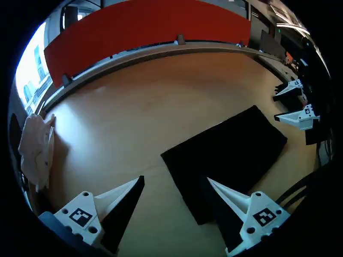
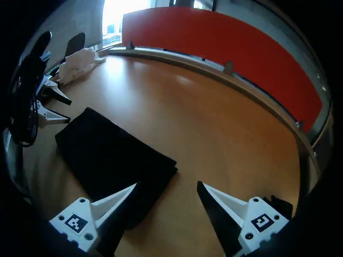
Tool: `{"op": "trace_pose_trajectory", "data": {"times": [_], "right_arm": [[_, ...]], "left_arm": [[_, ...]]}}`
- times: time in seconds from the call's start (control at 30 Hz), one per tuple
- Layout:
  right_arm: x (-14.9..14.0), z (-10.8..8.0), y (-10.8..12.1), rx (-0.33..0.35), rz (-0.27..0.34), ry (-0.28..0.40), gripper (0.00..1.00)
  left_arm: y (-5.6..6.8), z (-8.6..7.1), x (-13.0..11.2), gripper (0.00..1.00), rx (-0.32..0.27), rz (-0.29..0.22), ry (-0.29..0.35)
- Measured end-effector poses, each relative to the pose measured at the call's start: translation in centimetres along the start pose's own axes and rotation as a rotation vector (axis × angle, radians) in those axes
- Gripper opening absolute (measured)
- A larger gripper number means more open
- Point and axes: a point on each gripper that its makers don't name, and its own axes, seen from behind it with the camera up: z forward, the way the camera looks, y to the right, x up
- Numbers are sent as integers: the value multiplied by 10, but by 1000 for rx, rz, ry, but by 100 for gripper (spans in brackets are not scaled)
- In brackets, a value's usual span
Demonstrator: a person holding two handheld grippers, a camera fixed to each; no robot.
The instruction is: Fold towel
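Wide and empty: left gripper (image 1: 175, 178), right gripper (image 2: 167, 183). Black towel (image 1: 227, 150) lies lower right, edges flat; open table (image 1: 141, 103) spreads upper left.

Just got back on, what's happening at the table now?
A person holds the left tongs and right tongs, both open and gripping nothing, at opposite ends of a black towel that lies folded on the table. A white cloth sits at the table's far edge.
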Motion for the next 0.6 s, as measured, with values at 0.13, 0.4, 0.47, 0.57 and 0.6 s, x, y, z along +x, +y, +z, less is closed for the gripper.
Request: {"op": "trace_pose_trajectory", "data": {"times": [0.13,0.4,0.47,0.57,0.6], "right_arm": [[0,-3,-2,0,4,4,99],[-4,-13,-8,6,5,8,99],[-6,-16,-10,6,5,8,99],[-10,-20,-14,7,8,8,99],[-11,-22,-15,8,9,8,99]], "left_arm": [[0,-3,-1,97,0,3,2],[-1,-9,-6,97,13,-8,6],[-1,-12,-8,97,17,-15,7],[-1,-16,-13,97,22,-28,6],[-1,-18,-15,97,24,-33,5]]}}
